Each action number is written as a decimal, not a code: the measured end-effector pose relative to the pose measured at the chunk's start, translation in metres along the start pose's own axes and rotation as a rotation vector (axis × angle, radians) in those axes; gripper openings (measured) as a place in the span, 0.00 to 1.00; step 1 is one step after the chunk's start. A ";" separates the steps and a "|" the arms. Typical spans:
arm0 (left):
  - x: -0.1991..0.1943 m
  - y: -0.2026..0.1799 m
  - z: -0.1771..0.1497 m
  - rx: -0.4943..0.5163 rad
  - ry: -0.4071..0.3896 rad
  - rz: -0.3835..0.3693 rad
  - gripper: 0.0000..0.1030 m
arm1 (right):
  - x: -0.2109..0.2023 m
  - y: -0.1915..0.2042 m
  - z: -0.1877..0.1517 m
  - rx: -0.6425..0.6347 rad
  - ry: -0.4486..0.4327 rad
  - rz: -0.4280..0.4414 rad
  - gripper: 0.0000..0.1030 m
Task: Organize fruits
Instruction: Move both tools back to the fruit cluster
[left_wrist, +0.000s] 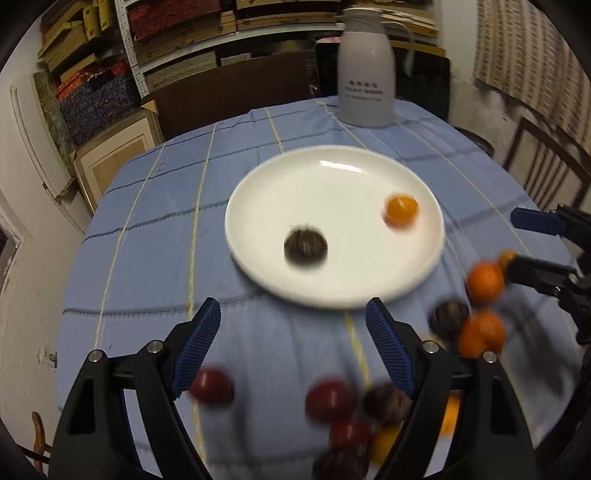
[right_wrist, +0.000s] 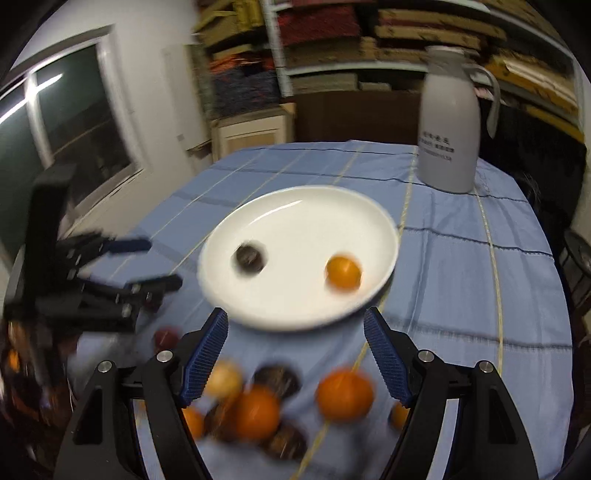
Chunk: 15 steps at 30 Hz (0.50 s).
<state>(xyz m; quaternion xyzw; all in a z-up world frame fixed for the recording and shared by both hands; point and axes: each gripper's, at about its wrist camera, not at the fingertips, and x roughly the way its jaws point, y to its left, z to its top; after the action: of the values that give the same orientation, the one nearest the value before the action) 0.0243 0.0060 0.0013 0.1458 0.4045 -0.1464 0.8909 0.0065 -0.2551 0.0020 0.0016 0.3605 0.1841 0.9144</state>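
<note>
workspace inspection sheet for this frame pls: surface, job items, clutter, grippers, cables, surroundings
Surface: round table under a blue checked tablecloth.
Job's things: white plate holding one dark brown fruit and one small orange fruit; loose pile of fruit, orange, red and brown, on the cloth in front of the plate, blurred.
Clutter: grey jug behind the plate.
Grippers: left hand-held gripper open, nothing between its fingers; right hand-held gripper open, nothing between its fingers.
Cables: nothing seen.
Surroundings: stacked shelves at the back, window, chair.
</note>
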 end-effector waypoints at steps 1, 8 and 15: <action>-0.008 0.001 -0.011 0.007 0.000 -0.005 0.77 | -0.010 0.011 -0.017 -0.040 0.007 0.009 0.75; -0.029 0.012 -0.062 0.016 0.032 -0.037 0.76 | -0.026 0.045 -0.080 -0.197 0.072 -0.012 0.65; -0.025 -0.002 -0.097 0.093 0.071 -0.085 0.77 | 0.008 0.031 -0.090 -0.198 0.186 -0.066 0.60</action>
<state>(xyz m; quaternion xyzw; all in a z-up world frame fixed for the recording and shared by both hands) -0.0585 0.0448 -0.0410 0.1747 0.4346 -0.1975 0.8611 -0.0578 -0.2356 -0.0655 -0.1173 0.4238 0.1880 0.8782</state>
